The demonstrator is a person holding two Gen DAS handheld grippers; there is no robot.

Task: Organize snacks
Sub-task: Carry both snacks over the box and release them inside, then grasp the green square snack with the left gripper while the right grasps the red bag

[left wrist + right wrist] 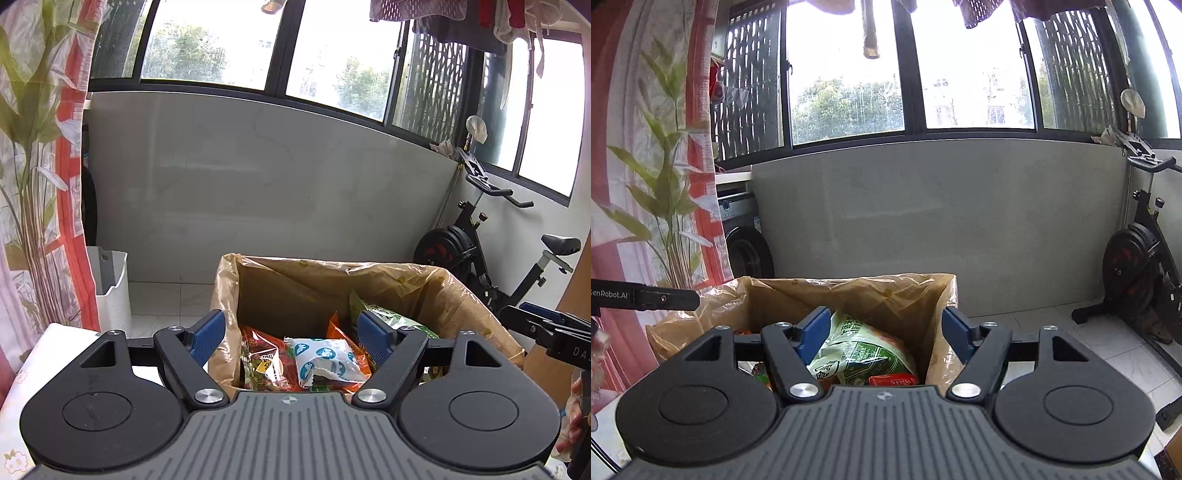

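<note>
Your left gripper (291, 338) sits low in the centre of its wrist view with its blue pads (208, 334) spread apart and nothing pressed between them. Seen through that gap, and lying lower down inside the box, is a white packet with teal spots (327, 360); it rests on a red-and-green packet (264, 362), with an orange packet (338, 328) just behind it and a green packet (391, 317) leaning toward the right wall. All of them lie inside the cardboard box (295, 288), which is lined with a thin brownish plastic bag (225, 295) folded over its rim.

Your right gripper (884, 334) is likewise parted and holds nothing. Below its gap the same green packet (857, 350) fills the middle of the frame, and a small red packet (894, 379) shows at its lower edge, half hidden by the gripper body. The right pad (956, 334) seems to hang just outside the box's right wall (936, 332), though the fisheye makes that hard to judge.

Each tool shows in the other's view: the right one at the far right of the left view (546, 328), the left one at the left edge of the right view (646, 298).

Beyond the box, a white bin (112, 288) stands at the left by the patterned curtain (40, 166), and an exercise bike (491, 251) stands at the right under the windows (221, 40)
</note>
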